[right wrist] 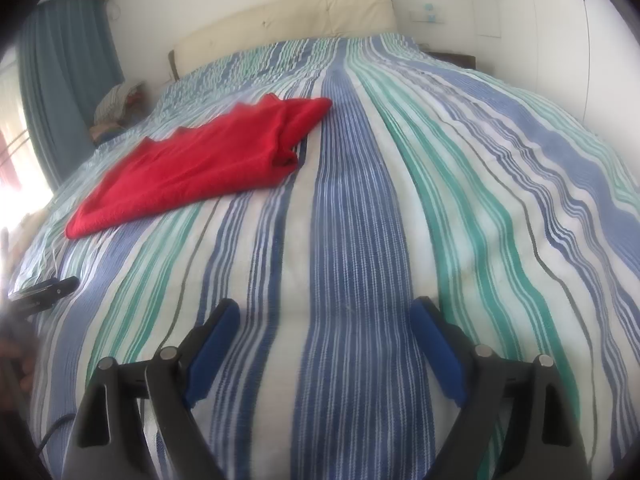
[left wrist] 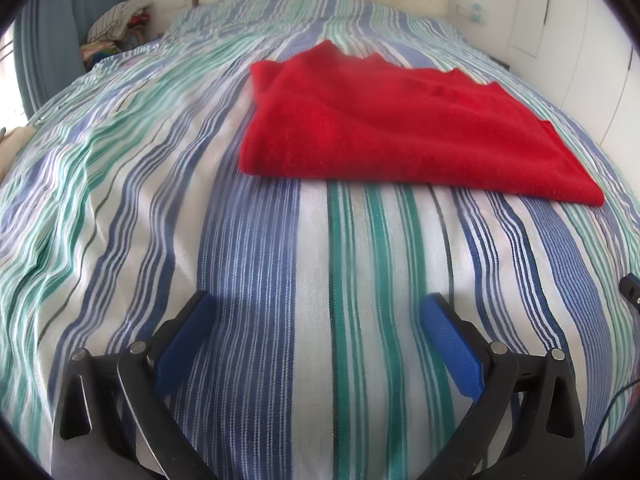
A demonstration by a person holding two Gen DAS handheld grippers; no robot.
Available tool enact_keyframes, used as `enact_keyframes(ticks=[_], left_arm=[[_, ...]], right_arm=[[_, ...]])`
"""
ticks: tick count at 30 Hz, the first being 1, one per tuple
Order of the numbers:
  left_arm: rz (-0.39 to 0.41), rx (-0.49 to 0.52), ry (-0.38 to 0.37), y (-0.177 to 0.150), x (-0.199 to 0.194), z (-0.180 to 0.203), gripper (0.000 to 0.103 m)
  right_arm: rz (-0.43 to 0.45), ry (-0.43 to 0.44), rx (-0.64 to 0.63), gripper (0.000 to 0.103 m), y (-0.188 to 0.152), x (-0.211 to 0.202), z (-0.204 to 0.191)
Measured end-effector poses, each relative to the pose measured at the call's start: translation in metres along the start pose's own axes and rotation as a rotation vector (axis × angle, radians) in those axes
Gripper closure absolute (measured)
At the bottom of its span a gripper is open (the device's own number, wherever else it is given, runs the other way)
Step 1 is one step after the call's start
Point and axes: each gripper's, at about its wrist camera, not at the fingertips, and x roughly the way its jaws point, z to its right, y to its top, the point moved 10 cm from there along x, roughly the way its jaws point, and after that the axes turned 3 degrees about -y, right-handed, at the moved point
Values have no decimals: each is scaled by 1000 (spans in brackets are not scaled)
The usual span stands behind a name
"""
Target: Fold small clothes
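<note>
Left gripper (left wrist: 318, 322) fingers wide apart, nothing between them, hovering over striped bedspread (left wrist: 256, 264). Right gripper (right wrist: 326, 328) same: fingers spread, empty. Red garment (left wrist: 400, 132) lies folded flat on the bed, ahead of both, well apart from fingers. Cream headboard (right wrist: 288, 20) behind; clothes pile (left wrist: 118, 30) far left.

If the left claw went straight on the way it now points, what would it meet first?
Most likely the striped bedspread: the open left claw tilts down toward it, with nothing between. The red garment lies farther on, though depth is uncertain.
</note>
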Motion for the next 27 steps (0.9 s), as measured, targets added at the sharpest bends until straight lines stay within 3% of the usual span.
enact_keyframes(ticks=[21, 25, 27], left_arm=[[-2, 0, 2, 0, 1, 0, 1], [-95, 16, -11, 1, -2, 2, 1], [-131, 11, -78, 7, -16, 5, 2]], right_arm=[[-3, -5, -4, 16, -1, 2, 1], [-48, -21, -19, 16, 0, 4, 1], [-127, -17, -49, 14, 7, 6, -3]])
